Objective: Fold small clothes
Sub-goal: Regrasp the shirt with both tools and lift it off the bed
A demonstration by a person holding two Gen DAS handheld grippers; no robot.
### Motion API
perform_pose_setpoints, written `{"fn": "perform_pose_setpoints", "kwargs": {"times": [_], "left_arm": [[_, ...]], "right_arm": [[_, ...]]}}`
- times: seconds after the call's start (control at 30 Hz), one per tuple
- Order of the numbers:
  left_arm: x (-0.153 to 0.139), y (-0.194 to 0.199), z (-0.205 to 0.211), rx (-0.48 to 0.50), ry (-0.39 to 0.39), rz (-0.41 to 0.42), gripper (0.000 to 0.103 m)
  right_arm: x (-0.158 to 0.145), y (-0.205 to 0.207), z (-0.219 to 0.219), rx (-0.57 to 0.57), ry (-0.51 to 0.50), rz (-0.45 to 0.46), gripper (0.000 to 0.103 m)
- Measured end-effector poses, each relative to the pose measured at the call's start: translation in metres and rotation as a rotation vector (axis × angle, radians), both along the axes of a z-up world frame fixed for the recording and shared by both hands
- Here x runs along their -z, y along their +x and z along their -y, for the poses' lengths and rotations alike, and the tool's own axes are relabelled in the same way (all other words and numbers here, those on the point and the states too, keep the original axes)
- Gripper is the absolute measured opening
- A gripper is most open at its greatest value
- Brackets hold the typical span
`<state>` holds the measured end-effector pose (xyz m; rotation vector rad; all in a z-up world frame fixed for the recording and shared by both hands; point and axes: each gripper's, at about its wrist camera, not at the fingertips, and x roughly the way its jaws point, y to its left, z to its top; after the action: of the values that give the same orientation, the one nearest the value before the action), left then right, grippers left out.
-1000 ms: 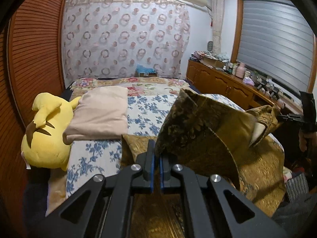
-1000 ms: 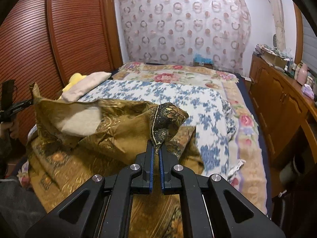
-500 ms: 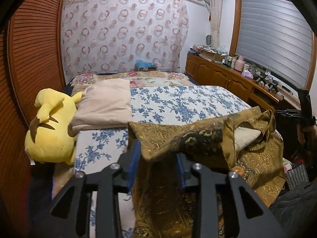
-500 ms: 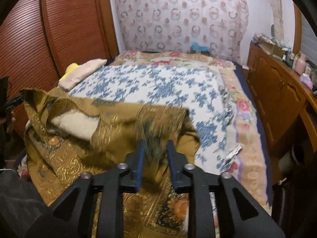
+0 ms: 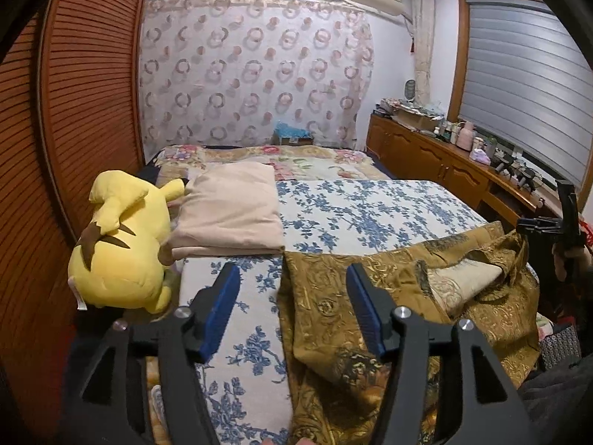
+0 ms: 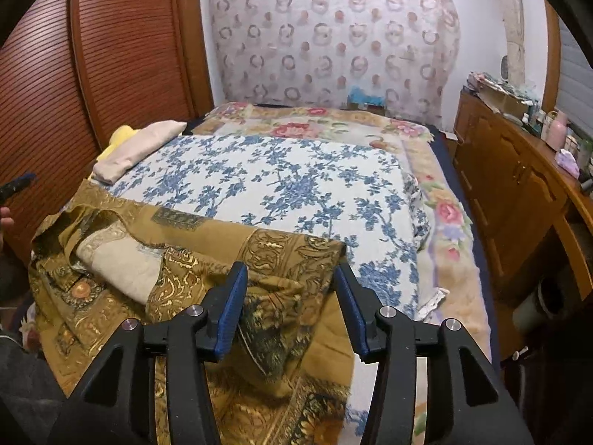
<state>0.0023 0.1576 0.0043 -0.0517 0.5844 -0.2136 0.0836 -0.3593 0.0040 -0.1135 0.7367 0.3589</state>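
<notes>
Left wrist view: a gold-brown patterned garment (image 5: 407, 289) is seen spread over the near part of the bed (image 5: 355, 207), with one fold laid over so that a pale cream lining (image 5: 459, 282) is exposed near its middle. Its left edge runs down between the blue pads of the left gripper (image 5: 289, 307), whose jaws are spread and opening; the cloth lies under and between them, but it is not pinched by either pad. The left pad is seen above the blue-flowered bedspread (image 5: 352, 204), the right pad above the garment.

In the right wrist view the same garment (image 6: 207, 259) is shown bunched at the near left of the bed, its folded corner reaching to the flowered bedspread (image 6: 296, 181). The right gripper (image 6: 289, 304) is held just above that corner, with its jaws parted and opening; a rumpled, dark-patterned part of the cloth lies between the pads, and no grip on it is seen.

Farther up the bed, a folded beige cloth (image 5: 229, 215) is laid beside a yellow plush toy (image 5: 122, 248) at the left edge. Red-brown slatted doors (image 5: 85, 111) are seen at the left and a wooden cabinet (image 6: 511, 181) at the right.
</notes>
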Motion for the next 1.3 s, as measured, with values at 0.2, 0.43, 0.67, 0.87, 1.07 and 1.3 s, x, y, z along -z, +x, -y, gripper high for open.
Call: {"fn": "perform_pose_setpoints", "kwargs": {"times": [0.2, 0.43, 0.67, 0.87, 1.07, 1.3], "left_arm": [[0.021, 0.036, 0.017, 0.016, 0.034, -0.063, 0.059], [0.054, 0.085, 0.028, -0.018, 0.07, -0.169, 0.059], [0.081, 0.121, 0.027, -0.037, 0.046, -0.273, 0.059], [0.097, 0.131, 0.026, -0.024, 0.028, -0.328, 0.059], [0.103, 0.133, 0.026, -0.015, 0.022, -0.339, 0.059], [0.102, 0.131, 0.027, 0.053, -0.023, -0.329, 0.031]], "right_arm": [[0.016, 0.022, -0.008, 0.004, -0.034, -0.038, 0.058], [0.037, 0.053, 0.003, 0.061, -0.033, -0.088, 0.058], [0.052, 0.08, 0.005, 0.063, -0.021, -0.179, 0.058], [0.055, 0.095, 0.008, 0.05, -0.007, -0.219, 0.058], [0.061, 0.093, -0.002, -0.012, -0.03, -0.242, 0.058], [0.059, 0.086, -0.014, -0.09, -0.043, -0.246, 0.018]]}}
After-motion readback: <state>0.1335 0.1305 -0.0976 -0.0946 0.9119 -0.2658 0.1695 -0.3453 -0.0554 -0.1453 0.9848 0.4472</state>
